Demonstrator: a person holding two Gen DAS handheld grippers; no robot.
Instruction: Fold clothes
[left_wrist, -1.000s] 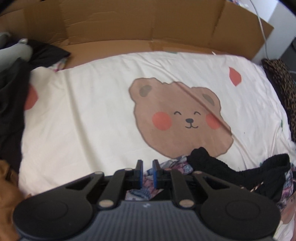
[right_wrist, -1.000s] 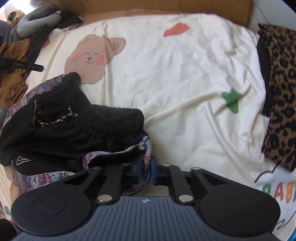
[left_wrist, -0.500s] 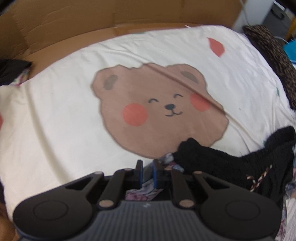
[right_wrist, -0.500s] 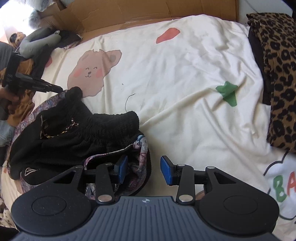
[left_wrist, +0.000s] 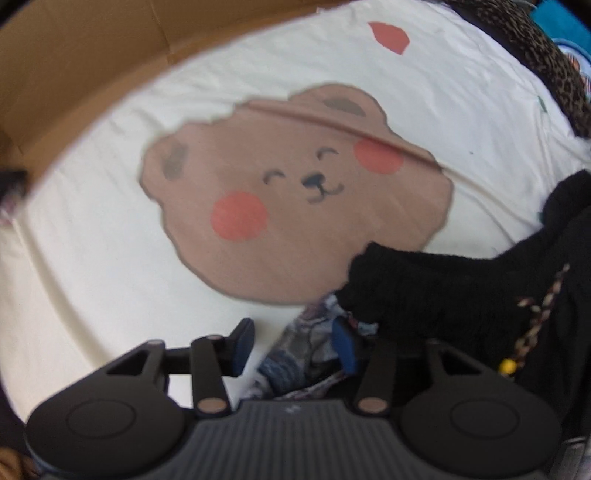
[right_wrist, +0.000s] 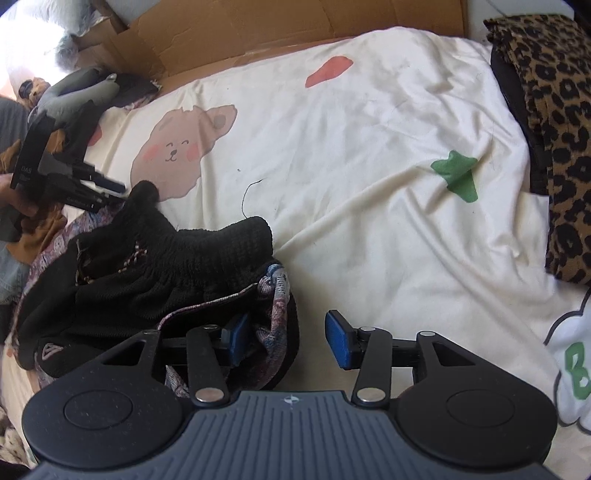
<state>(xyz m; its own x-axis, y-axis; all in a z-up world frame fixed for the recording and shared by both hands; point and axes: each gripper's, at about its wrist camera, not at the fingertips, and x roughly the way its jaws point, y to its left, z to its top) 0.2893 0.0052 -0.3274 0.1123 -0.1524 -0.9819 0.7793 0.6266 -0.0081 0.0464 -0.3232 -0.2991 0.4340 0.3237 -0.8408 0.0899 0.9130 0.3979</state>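
Cream bedding fills the frame while your left gripper and right gripper hold their fingers spread, gripping nothing, at the black garment lower left.

knit garment lies on patterned garment, on bedsheet.

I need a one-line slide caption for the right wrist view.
Open right gripper beside a black knit garment lying on patterned cloth, on a bear-print sheet.

Both grippers are held low with jaws spread: the left gripper, the right gripper.
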